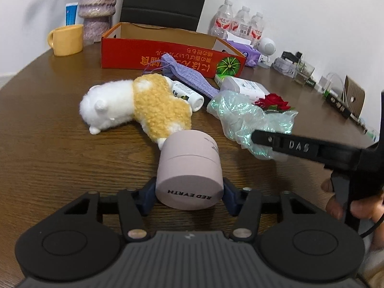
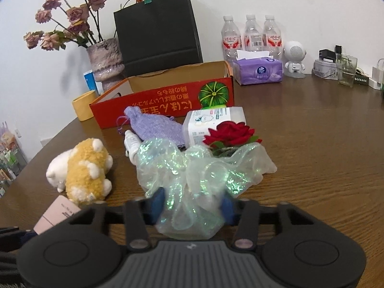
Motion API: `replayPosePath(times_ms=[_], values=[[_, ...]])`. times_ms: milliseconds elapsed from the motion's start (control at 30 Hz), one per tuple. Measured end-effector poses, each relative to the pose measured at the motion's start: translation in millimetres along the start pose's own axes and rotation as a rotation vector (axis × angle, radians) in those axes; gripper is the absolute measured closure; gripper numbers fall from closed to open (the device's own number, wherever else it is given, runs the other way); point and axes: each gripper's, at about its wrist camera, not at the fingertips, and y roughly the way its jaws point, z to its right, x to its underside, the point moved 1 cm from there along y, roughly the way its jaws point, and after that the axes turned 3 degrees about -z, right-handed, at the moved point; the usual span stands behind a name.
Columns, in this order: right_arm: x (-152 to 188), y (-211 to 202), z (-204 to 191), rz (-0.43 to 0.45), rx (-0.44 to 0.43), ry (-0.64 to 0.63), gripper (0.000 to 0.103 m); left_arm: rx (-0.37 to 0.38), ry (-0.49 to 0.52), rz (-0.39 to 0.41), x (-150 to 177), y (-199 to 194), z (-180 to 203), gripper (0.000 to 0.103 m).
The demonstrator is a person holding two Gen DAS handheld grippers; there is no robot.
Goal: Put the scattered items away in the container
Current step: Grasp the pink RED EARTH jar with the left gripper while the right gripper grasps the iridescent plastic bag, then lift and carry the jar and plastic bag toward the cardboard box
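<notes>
Left gripper [image 1: 189, 193] clamped on pink cylindrical jar [image 1: 189, 168] marked "RED EARTH", lying on brown wooden table [image 1: 48, 156]. Right gripper [image 2: 192, 207] closed around iridescent green organza wrap [image 2: 199, 172], before red cardboard box [image 2: 165, 103].

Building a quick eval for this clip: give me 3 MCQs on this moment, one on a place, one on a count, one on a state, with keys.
1. Where does the purple drawstring pouch lie?
A. inside the red box
B. on the table in front of the red box
C. on top of the tissue pack

2. How many water bottles stand by the wall?
A. two
B. three
C. five

3. What is the left gripper doing?
A. closed on the pink jar
B. open over the plush toy
C. holding the yellow mug

Answers:
1. B: the pouch rests on the table, against the outer face of the red box.
2. B: three caps and red labels show side by side.
3. A: both blue pads press the sides of the pink jar, which lies on its side.
</notes>
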Motion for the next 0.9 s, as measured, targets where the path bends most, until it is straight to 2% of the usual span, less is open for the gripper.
replayPosePath(times_ms=[67, 133, 467, 667, 900], values=[[1.5, -3.3, -1.9, 0.008, 0.003, 0.005, 0.091, 0.018, -0.012, -0.002, 0.3, -2.3, -2.7, 0.047], [2.7, -9.4, -4.2, 0.024, -0.001, 0.007, 0.095, 0.032, -0.015, 0.001, 1.2, -5.2, -4.5, 0.047], [2.2, -42.7, -12.7, 0.078, -0.021, 0.012, 0.096, 0.044, -0.008, 0.058, 4.5, -24.2, -11.8, 0.048], [0.7, -57.5, -17.9, 0.082, -0.043, 0.021, 0.096, 0.056, -0.003, 0.096, 6.0, -39.8, -13.1, 0.048], [1.1, -77.9, -26.0, 0.111, -0.045, 0.007, 0.096, 0.06, 0.019, 0.097, 4.6, -59.0, -17.2, 0.048]])
